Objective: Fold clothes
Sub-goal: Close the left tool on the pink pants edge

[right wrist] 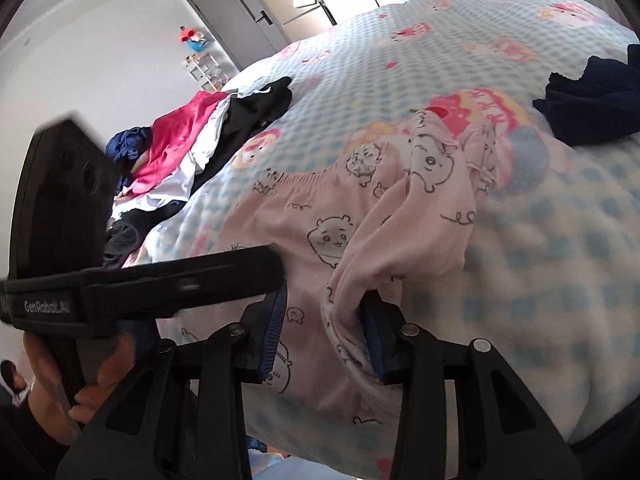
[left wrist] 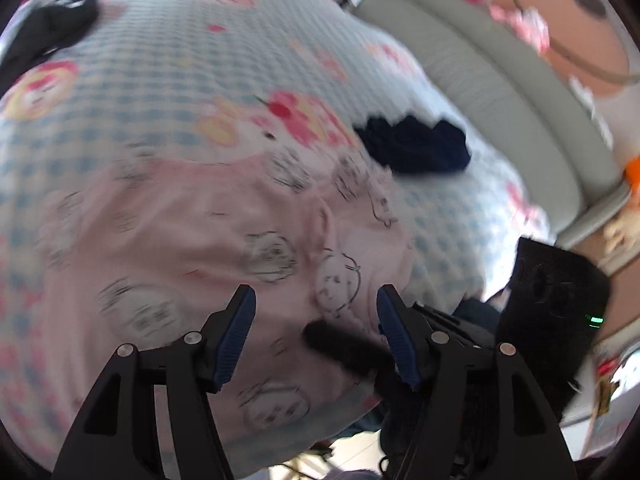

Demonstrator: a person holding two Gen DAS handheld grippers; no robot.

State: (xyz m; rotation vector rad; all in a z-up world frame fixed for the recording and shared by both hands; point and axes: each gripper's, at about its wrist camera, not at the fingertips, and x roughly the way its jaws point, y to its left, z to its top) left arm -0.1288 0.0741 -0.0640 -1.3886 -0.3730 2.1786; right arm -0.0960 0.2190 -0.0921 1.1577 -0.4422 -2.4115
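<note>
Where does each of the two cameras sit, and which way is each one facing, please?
Left wrist: on the left gripper, angled down at the pink printed garment on the bed; no hand shows.
Right wrist: on the right gripper, facing along the bed toward a clothes pile; a hand shows.
Shared: pink garment, dark blue garment.

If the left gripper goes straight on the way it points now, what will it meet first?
Most likely the pale pink printed garment lying on the blue checked bedspread. The left gripper points down at it with jaws open, and nothing else lies between. How far off the cloth is remains unclear because of blur.
</note>
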